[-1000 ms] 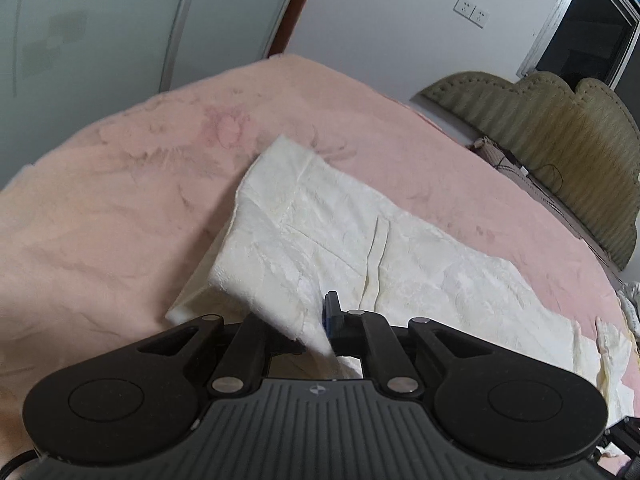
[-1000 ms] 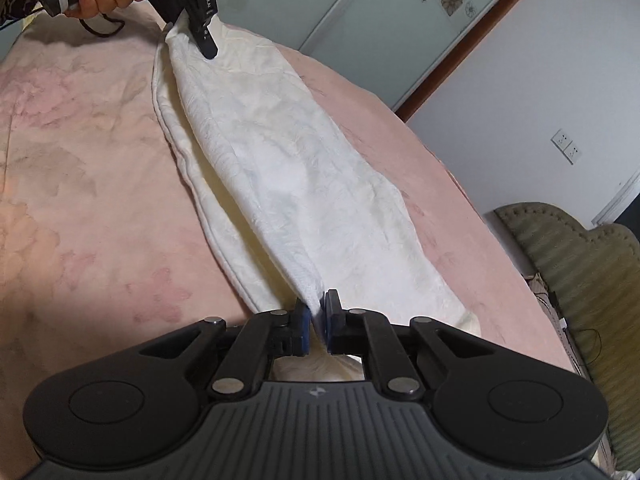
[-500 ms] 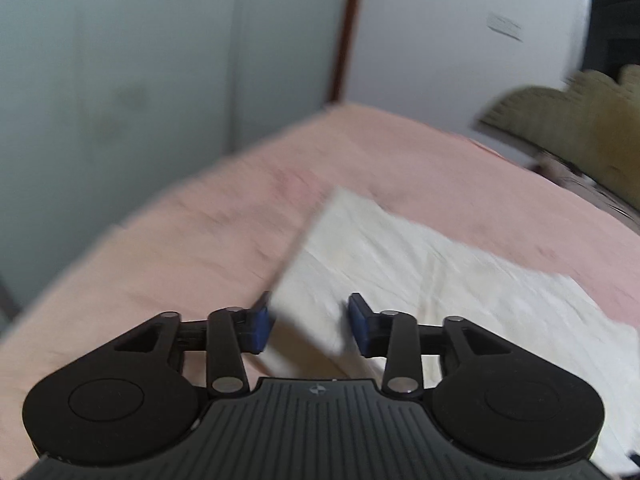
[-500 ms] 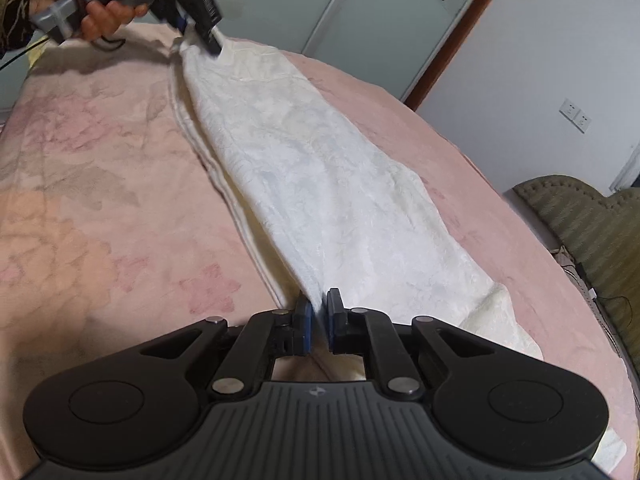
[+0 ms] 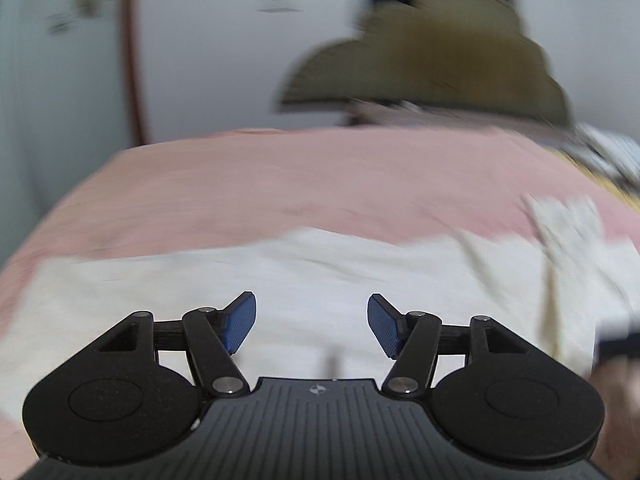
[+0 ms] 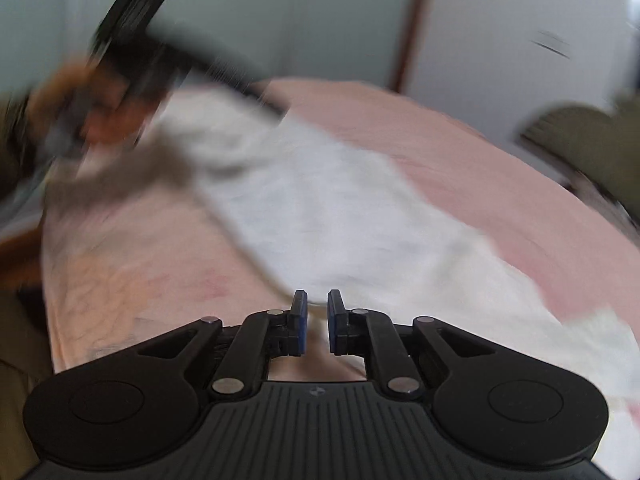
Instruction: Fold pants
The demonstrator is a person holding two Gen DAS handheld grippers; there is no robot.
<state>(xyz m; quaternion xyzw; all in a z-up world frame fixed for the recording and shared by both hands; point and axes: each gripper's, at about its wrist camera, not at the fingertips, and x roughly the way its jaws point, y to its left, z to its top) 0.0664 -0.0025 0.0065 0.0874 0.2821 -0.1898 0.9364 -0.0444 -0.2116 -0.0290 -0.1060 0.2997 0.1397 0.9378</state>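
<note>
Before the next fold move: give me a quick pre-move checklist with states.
1. Left gripper free: ok, fingers opening, nothing between them.
2. Right gripper holding the pants: cannot tell; fingers shut, cloth at the tips is blurred.
3. Pants laid out along the bedspread: ok.
4. Wrinkles and hem alignment: cannot tell.
5. Sharp views: not ok, both are motion-blurred.

Pants [image 5: 360, 280]: white cloth, matt, soft. Bed cover [image 5: 320, 176]: pink cloth, matt, faint floral print near edge in right view. Left gripper [image 5: 311, 322]: black matt plastic, ribbed housing, blue textured pads [image 5: 240, 320], shiny metal pins. Headboard [image 5: 440, 56]: olive upholstery, blurred.
</note>
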